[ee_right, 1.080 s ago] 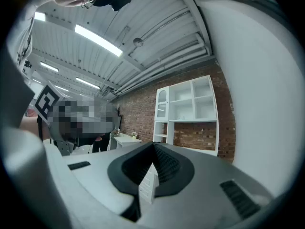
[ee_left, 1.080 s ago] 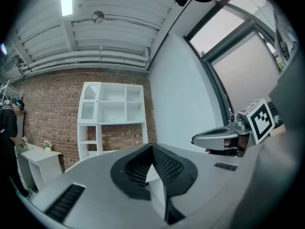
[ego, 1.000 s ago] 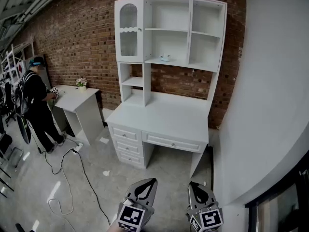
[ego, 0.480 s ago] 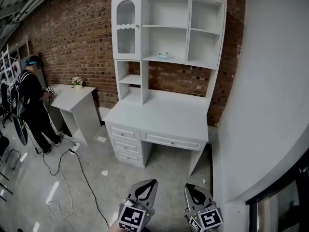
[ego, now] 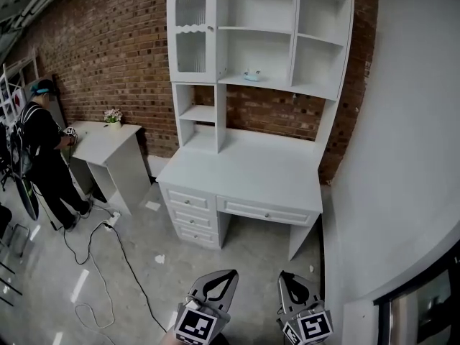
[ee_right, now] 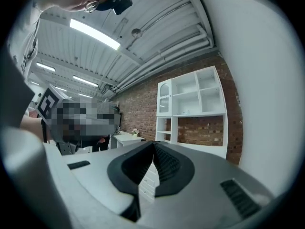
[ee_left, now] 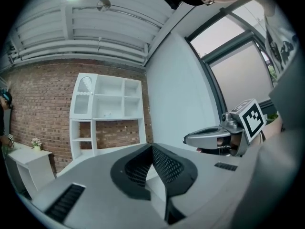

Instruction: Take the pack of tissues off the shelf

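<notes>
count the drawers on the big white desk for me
4. Three are stacked at the left of the desk: top drawer, middle drawer, bottom drawer. The wide drawer sits under the desktop to their right. None looks hidden.

The left hand-held gripper and right hand-held gripper point level, jaws together, empty.

We are registering a plain white hutch desk against a red-brown brick wall gridded with pale mortar lines. The pack of tissues is showing pale blue and white. The floor is reading as mottled grey. The person is wearing black with a teal cap. The left gripper and right gripper are presenting grey shells, black cross-hatched pads and black-and-white square markers.
</notes>
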`<state>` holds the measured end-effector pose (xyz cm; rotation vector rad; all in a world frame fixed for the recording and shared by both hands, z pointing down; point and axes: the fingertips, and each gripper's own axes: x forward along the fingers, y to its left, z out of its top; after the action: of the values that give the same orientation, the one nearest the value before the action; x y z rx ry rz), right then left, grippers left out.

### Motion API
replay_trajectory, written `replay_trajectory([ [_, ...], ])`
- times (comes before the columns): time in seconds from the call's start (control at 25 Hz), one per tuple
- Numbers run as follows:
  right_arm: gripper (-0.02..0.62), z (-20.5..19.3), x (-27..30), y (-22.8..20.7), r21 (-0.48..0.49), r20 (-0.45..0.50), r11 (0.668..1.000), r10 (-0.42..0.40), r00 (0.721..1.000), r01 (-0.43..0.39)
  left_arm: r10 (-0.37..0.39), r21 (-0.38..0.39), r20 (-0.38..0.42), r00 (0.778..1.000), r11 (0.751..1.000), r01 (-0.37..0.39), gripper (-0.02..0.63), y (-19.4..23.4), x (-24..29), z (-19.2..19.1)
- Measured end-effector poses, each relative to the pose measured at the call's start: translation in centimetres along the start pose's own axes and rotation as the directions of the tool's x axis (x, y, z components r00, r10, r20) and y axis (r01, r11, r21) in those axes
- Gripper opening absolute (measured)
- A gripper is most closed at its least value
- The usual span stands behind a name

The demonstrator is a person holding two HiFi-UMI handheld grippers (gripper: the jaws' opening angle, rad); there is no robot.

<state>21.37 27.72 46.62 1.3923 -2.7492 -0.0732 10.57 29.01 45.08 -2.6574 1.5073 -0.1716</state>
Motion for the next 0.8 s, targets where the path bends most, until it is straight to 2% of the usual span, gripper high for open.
replay_trajectory([
  [0.08,0.008,0.1,2.5,0.4,0.007,0.002,1.0,-0.01,1.0,0.01,0.003,0.0,-0.014,1.0,1.0,-0.003,0.012,2.3,0.6,-0.5],
  [0.24,0.008,0.8,8.0,1.3,0.012,0.004,0.999,-0.033,0.999,0.032,0.011,-0.09,-0.003,1.0,0.996,-0.011,0.012,8.5,1.7,-0.9],
  [0.44,0.008,1.4,14.6,2.5,-0.006,-0.012,0.998,-0.063,0.998,0.063,0.046,-0.042,-0.031,0.998,0.998,-0.047,0.012,16.2,2.6,-1.9],
  [0.64,0.008,1.8,20.5,4.0,-0.024,-0.03,0.997,-0.076,0.997,0.076,0.04,-0.096,-0.041,0.998,0.994,-0.044,0.012,22.5,2.9,-3.2],
  [0.8,0.008,1.7,24.3,4.3,-0.029,-0.047,0.994,-0.108,0.993,0.107,0.071,-0.114,-0.056,0.996,0.99,-0.077,0.012,26.7,3.3,-4.4],
])
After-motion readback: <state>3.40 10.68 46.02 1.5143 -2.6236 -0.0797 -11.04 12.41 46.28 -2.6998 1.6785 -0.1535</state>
